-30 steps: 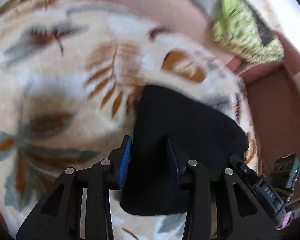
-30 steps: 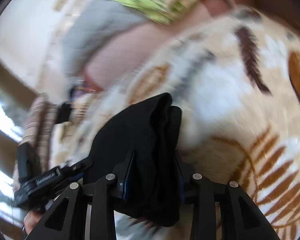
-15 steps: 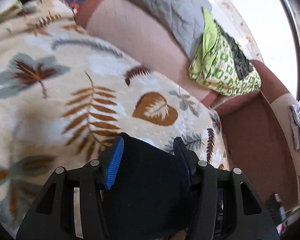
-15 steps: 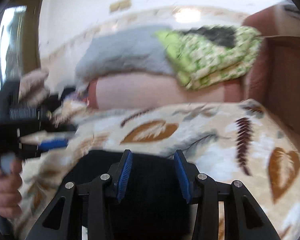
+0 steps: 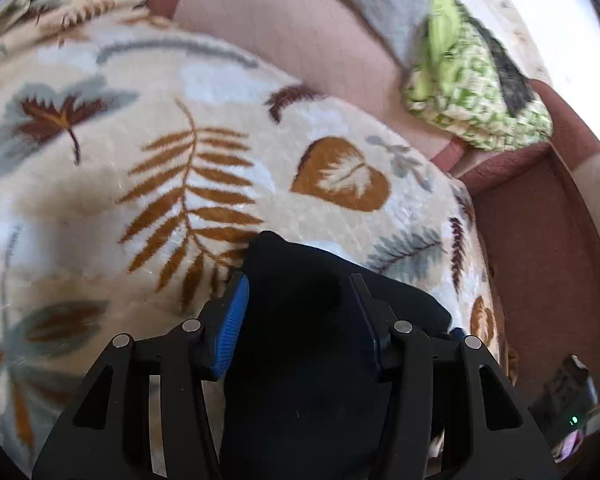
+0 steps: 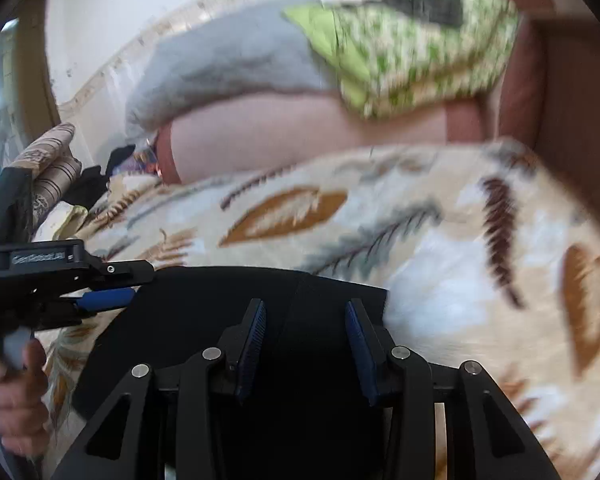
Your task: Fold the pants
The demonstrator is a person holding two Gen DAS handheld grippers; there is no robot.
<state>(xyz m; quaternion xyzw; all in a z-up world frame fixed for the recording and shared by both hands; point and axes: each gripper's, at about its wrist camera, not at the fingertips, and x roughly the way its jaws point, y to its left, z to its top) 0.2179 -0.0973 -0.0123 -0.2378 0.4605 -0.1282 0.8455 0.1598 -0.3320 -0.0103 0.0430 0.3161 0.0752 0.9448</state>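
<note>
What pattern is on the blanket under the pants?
Cream blanket with brown and grey leaf and fern prints, clearest in the left wrist view.

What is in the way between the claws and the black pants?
Nothing visible. The black pants lie on the leaf-patterned blanket, right between the fingers of the left claw and the right claw. The blanket around them looks bare.

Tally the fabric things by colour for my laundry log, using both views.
Black pants: 1
Cream leaf-print blanket: 1
Green patterned cloth: 1
Grey quilted throw: 1
Total: 4
</note>
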